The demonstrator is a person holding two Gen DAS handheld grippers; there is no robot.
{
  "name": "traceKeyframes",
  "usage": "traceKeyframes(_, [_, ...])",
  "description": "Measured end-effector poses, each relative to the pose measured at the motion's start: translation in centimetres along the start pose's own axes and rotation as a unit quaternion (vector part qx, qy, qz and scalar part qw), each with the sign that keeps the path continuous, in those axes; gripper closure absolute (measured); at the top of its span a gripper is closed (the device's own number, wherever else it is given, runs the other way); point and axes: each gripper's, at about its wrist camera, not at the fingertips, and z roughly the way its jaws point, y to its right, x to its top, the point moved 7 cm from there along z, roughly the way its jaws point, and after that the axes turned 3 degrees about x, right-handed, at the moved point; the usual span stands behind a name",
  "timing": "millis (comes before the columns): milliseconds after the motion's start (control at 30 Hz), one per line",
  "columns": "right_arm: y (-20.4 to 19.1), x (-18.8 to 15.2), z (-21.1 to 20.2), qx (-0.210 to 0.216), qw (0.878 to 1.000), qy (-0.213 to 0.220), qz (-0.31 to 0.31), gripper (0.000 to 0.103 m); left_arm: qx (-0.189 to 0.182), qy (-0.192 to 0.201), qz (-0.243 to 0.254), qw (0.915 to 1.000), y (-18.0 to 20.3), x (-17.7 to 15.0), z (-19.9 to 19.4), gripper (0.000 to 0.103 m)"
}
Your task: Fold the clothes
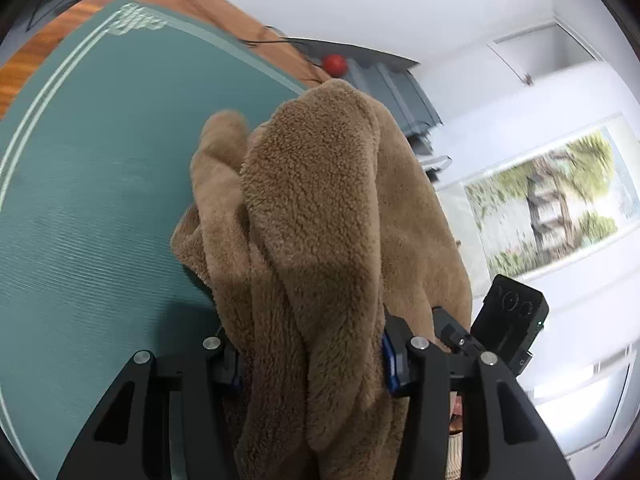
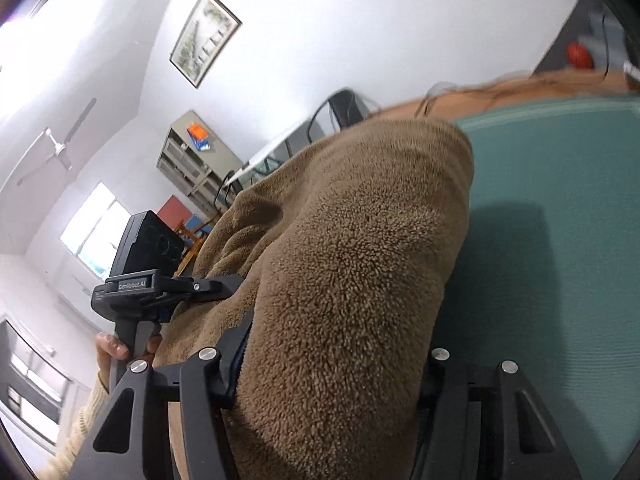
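My left gripper (image 1: 312,364) has its jaws clamped on a thick bunch of the brown fleece garment (image 1: 320,208), the blue-edged pads pressing into the pile at either side. From that grip the fleece rises toward twelve o'clock in heavy folds, and one rounded lobe hangs out toward ten o'clock over the green mat (image 1: 100,168) that covers the tabletop (image 1: 40,56). The wooden edge of that tabletop shows past the mat at eleven o'clock, with a red ball (image 1: 335,64) beyond it near twelve

My right gripper (image 2: 328,376) is likewise clamped on the same brown fleece garment (image 2: 360,248); the cloth fills the gap between the jaws and bulges up toward twelve o'clock, lifted off the green mat (image 2: 560,208), which lies from one to four o'clock with a dark shadow on it. At nine o'clock in the right wrist view I see my left gripper (image 2: 132,292) with its black camera block, my left hand (image 2: 120,348) wrapped round its handle, a knitted cream sleeve (image 2: 80,432) below it. A framed picture (image 2: 204,36) hangs on the white wall at eleven o'clock
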Motion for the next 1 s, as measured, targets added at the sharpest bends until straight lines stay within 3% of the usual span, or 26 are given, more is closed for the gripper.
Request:
traceKeyframes(167, [0.6, -0.5, -8.1, -0.031, 0.999, 0.034, 0.0, 0.043, -0.02, -0.022, 0.045, 0.9986, 7.1, -2.2, 2.2, 0.05])
traceKeyframes(300, [1.4, -1.8, -14.6, -0.062, 0.996, 0.06, 0.017, 0.043, -0.04, -0.057, 0.076, 0.9947, 13.0, -5.2, 6.2, 0.049])
traceKeyframes(533, [6.6, -6.3, -25.4, -0.116, 0.987, 0.09, 0.069, 0.043, -0.059, -0.123, 0.112, 0.9844, 20.9, -10.3, 14.3, 0.049])
traceKeyframes(733, [14.4, -10.6, -32.0, -0.131, 0.981, 0.089, 0.114, 0.043, -0.033, -0.145, 0.117, 0.9819, 22.4, -12.5, 19.5, 0.049])
traceKeyframes(800, [16.6, -12.0, -32.2, -0.13, 0.98, 0.075, 0.128, 0.043, -0.021, -0.142, 0.114, 0.9831, 21.7, -13.0, 20.1, 0.049])
traceKeyframes(900, [18.9, -13.9, -32.0, -0.129, 0.98, 0.061, 0.14, 0.04, -0.002, -0.137, 0.109, 0.9846, 20.6, -13.7, 21.0, 0.029])
traceKeyframes(1000, [19.4, -14.5, -32.1, -0.133, 0.98, 0.063, 0.134, 0.029, 0.036, -0.12, 0.126, 0.9842, 19.9, -13.9, 20.5, 0.018])
